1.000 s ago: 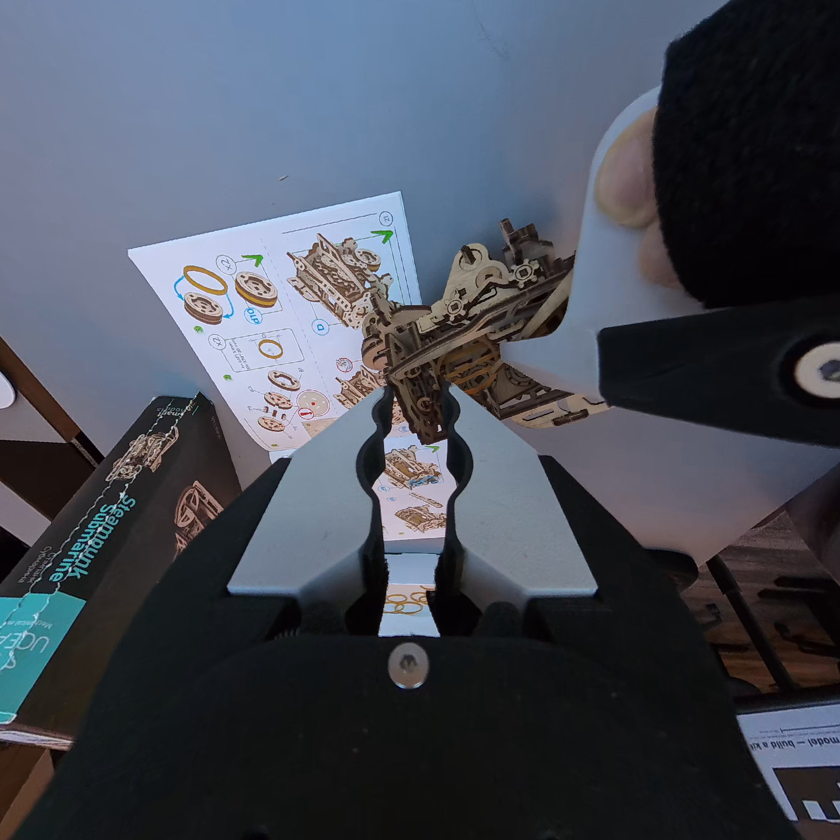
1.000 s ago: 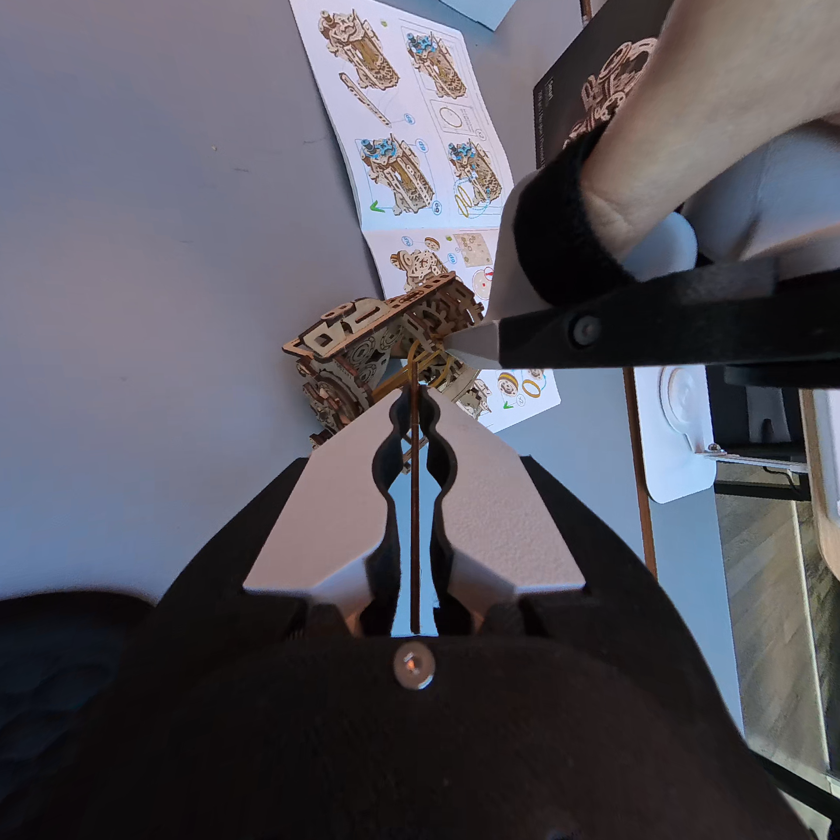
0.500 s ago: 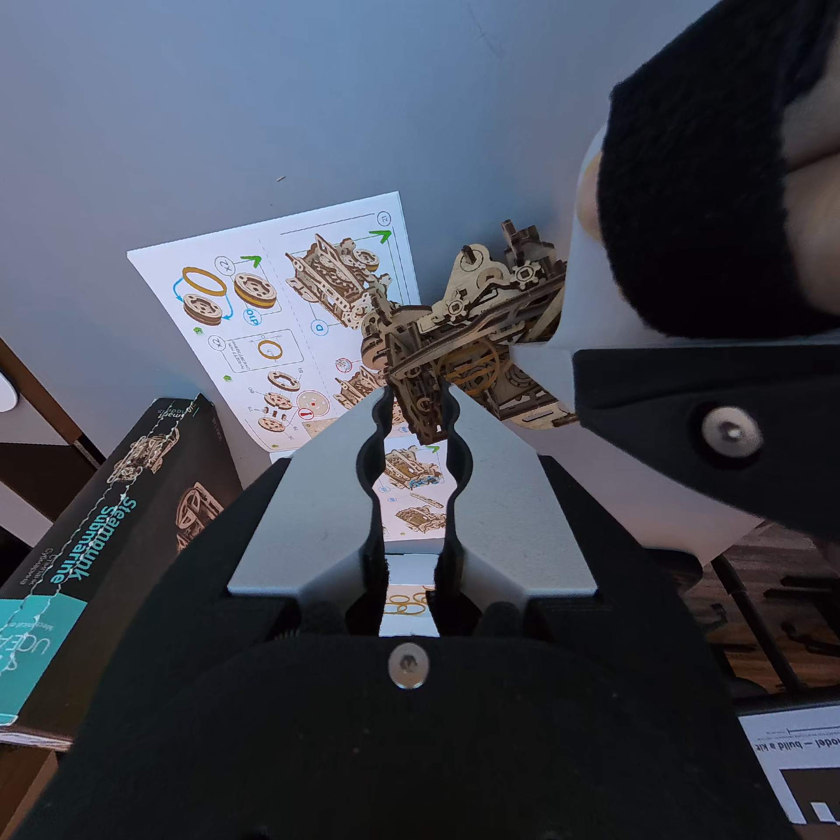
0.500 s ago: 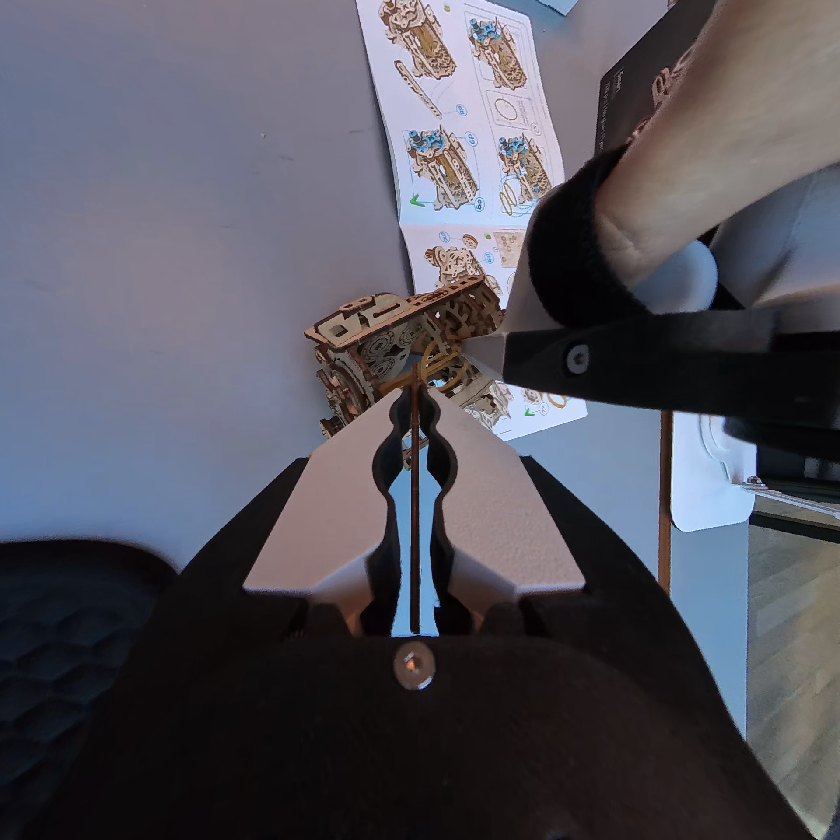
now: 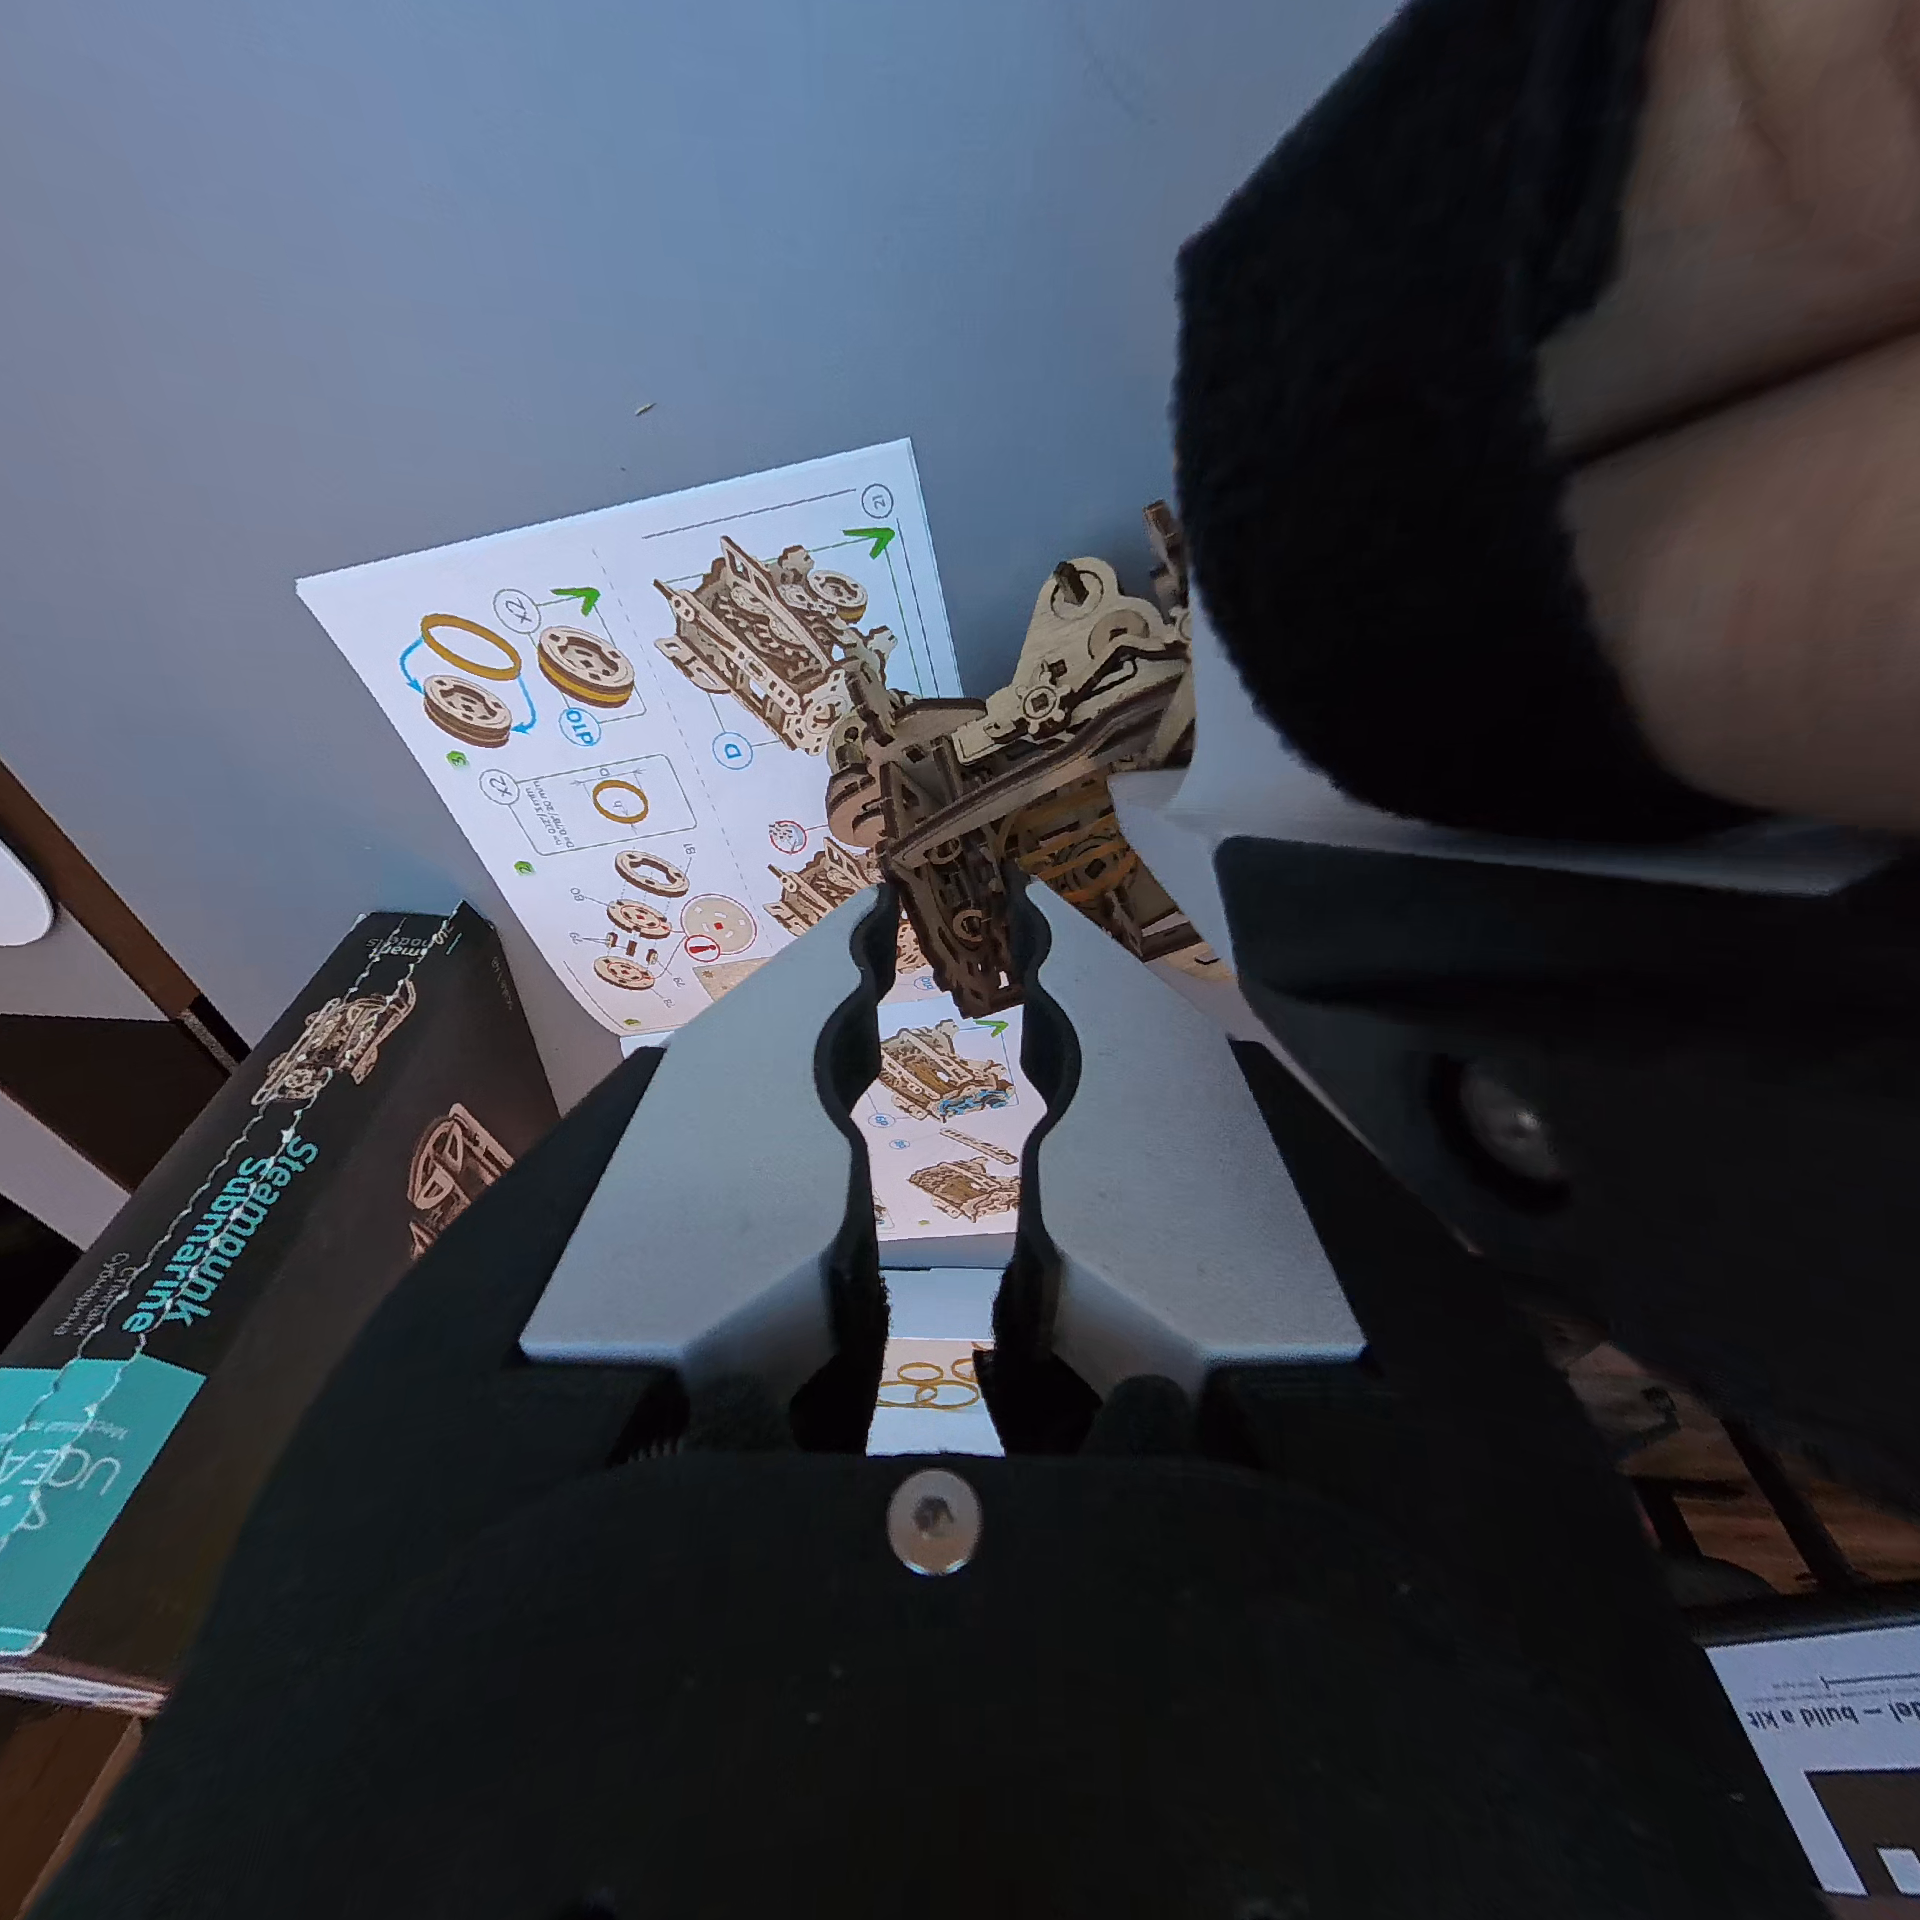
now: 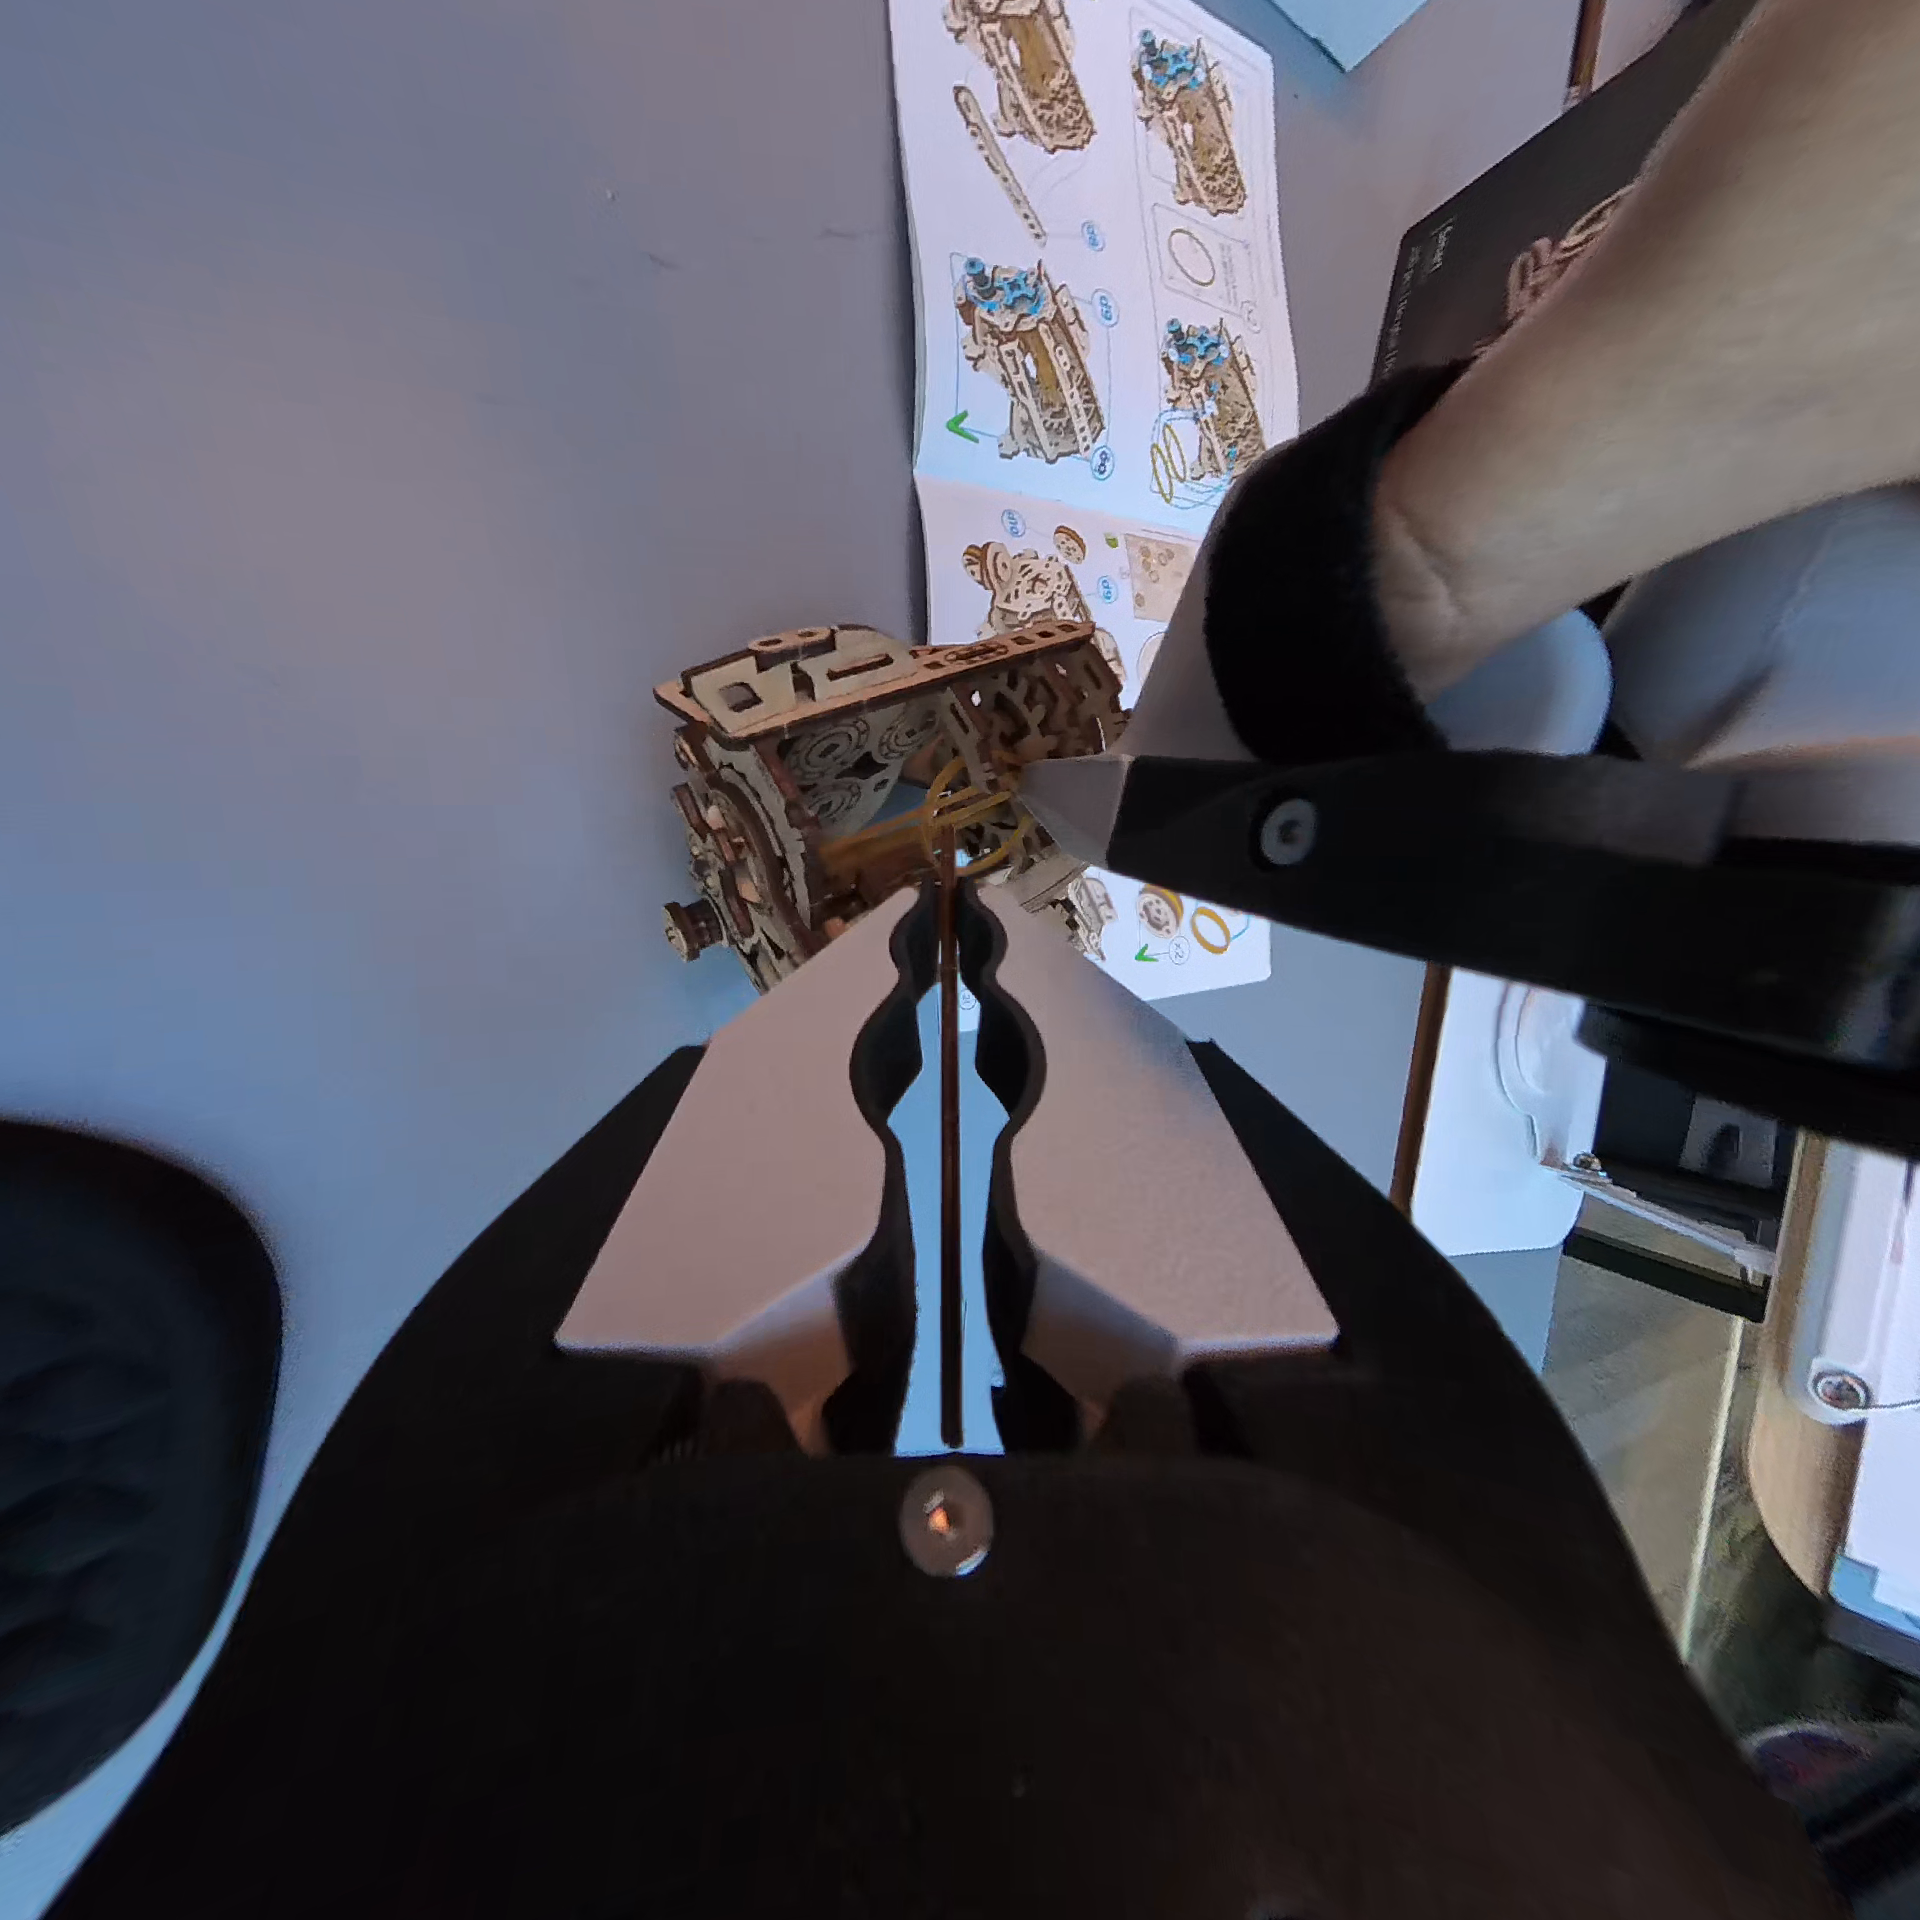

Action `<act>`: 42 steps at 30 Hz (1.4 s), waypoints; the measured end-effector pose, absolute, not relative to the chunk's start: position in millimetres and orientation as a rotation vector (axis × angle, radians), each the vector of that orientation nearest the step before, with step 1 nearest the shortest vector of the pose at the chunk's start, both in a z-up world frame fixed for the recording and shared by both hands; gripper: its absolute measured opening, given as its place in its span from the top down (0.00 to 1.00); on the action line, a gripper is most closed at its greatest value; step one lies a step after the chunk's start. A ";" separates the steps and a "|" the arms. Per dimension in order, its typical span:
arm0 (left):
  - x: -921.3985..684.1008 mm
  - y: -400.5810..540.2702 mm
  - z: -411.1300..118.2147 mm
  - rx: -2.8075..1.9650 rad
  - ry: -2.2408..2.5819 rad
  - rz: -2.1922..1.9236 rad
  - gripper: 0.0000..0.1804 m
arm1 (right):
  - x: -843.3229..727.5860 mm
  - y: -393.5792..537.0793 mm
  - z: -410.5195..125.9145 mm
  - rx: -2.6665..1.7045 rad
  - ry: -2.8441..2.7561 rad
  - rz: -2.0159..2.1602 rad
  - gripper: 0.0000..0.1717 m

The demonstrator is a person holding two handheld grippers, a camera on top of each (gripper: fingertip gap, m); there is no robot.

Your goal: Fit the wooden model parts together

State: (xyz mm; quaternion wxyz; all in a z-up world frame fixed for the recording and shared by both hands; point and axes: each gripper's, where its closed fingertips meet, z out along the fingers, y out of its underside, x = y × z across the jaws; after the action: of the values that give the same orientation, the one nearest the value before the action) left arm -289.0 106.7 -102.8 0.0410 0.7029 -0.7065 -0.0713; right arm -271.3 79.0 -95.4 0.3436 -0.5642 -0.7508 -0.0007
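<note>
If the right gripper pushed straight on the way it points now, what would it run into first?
Most likely the wooden model. The right gripper is shut on a thin wooden stick whose tip already sits among the yellow rubber bands inside the model; exact depth is unclear.

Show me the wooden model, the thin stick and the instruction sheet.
Wooden model (image 6: 790, 727): right wrist view, on its pale top panel.
Thin stick (image 6: 950, 1195): right wrist view, mid-length between the fingers.
Instruction sheet (image 5: 540, 748): left wrist view, on its left page.
</note>
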 end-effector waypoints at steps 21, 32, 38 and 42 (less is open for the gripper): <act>-289.0 105.4 -103.1 2.179 -2.161 -0.168 0.90 | -275.2 64.9 -101.3 -1.185 -2.307 -0.069 0.99; -288.9 104.8 -103.0 2.178 -2.170 -0.171 0.90 | -274.5 63.7 -102.3 -1.175 -2.321 -0.120 0.99; -289.3 103.7 -103.0 2.181 -2.171 -0.171 0.90 | -274.1 60.8 -102.3 -1.169 -2.336 -0.140 0.99; -289.1 103.8 -103.1 2.196 -2.159 -0.158 0.90 | -272.5 59.2 -101.8 -1.182 -2.357 -0.122 0.99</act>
State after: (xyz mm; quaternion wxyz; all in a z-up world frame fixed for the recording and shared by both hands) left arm -289.1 103.8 -103.1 0.0290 0.7119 -0.6998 -0.0512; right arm -272.5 59.2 -101.8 0.2483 -0.4337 -0.8650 -0.0448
